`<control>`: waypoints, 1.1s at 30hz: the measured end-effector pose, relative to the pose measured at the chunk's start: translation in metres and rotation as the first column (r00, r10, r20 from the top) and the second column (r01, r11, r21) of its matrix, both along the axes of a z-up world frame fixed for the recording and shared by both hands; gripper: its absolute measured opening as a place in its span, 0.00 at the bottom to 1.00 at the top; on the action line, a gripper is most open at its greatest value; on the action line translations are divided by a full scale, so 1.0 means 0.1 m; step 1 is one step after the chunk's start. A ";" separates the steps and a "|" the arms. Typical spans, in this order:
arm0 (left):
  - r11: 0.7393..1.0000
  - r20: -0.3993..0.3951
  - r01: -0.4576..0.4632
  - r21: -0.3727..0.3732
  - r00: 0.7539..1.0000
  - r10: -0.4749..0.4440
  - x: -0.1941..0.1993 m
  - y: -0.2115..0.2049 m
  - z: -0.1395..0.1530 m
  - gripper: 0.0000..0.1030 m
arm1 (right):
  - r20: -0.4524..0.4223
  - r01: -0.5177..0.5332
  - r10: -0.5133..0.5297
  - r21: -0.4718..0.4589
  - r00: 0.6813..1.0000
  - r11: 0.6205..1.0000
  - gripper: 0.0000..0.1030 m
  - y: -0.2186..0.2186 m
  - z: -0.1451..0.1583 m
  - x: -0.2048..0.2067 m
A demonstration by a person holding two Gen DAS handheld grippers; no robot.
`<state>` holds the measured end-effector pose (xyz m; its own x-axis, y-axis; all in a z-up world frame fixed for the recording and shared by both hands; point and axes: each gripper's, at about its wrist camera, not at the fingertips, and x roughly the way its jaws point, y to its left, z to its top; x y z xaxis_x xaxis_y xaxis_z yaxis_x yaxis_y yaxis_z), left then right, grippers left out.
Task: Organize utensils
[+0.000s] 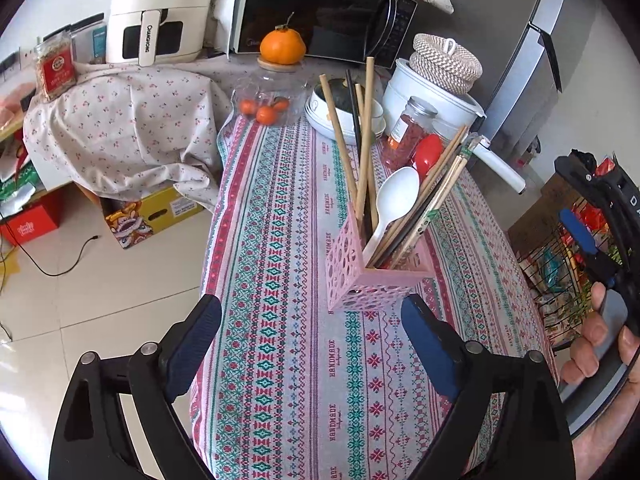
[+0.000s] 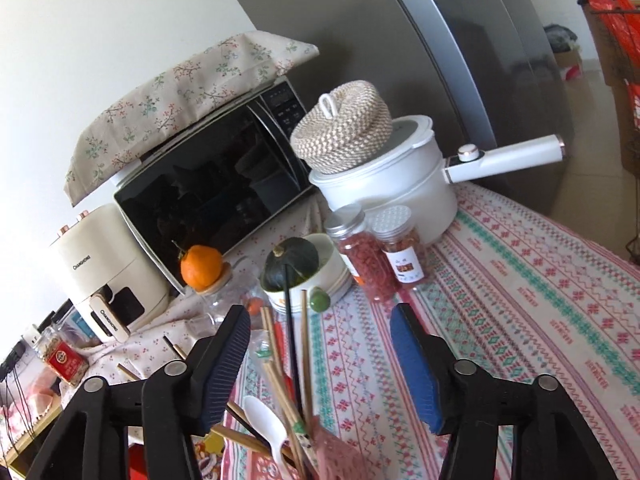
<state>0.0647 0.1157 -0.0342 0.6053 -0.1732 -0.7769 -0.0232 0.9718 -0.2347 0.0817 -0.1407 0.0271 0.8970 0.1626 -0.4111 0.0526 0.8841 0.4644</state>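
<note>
Standing on the patterned desk (image 1: 280,240), toward its near middle: pink holder (image 1: 372,276), already carrying chopsticks (image 1: 360,152) and a white spoon (image 1: 394,200), all leaning out at loose angles. Hovering just short of the holder, jaws wide apart and holding nothing: left gripper (image 1: 312,332). Hanging above and a little beyond the holder, jaws likewise spread and empty: right gripper (image 2: 320,344), with the chopstick tops poking up between its fingers. Past the holder, toward the back: two spice jars (image 2: 376,256), a bowl with a dark squash (image 2: 294,258), a white pot (image 2: 384,184), a microwave (image 2: 212,188). Judging by this, sitting near the tail end of the job, with no loose utensils in view on the desk. Next, probably tidying the splayed sticks upright, calling for a gentle closing on the stems without tipping the light holder.
</note>
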 end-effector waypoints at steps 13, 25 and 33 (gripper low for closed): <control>0.990 0.021 0.016 0.143 1.000 -0.019 -0.36 -0.78 0.02 1.00 | -0.153 -0.018 -0.032 -0.315 0.988 0.949 1.00 -0.70 -0.08 -0.52; 0.977 0.107 -0.007 0.213 0.994 -0.016 -0.53 -1.12 0.21 1.00 | -0.155 -0.063 0.008 -0.358 0.988 0.932 1.00 -0.81 -0.02 -0.69; 0.977 0.127 -0.031 0.210 0.992 0.004 -0.50 -1.09 0.27 1.00 | -0.172 -0.079 0.014 -0.381 0.985 0.921 1.00 -0.72 -0.05 -0.64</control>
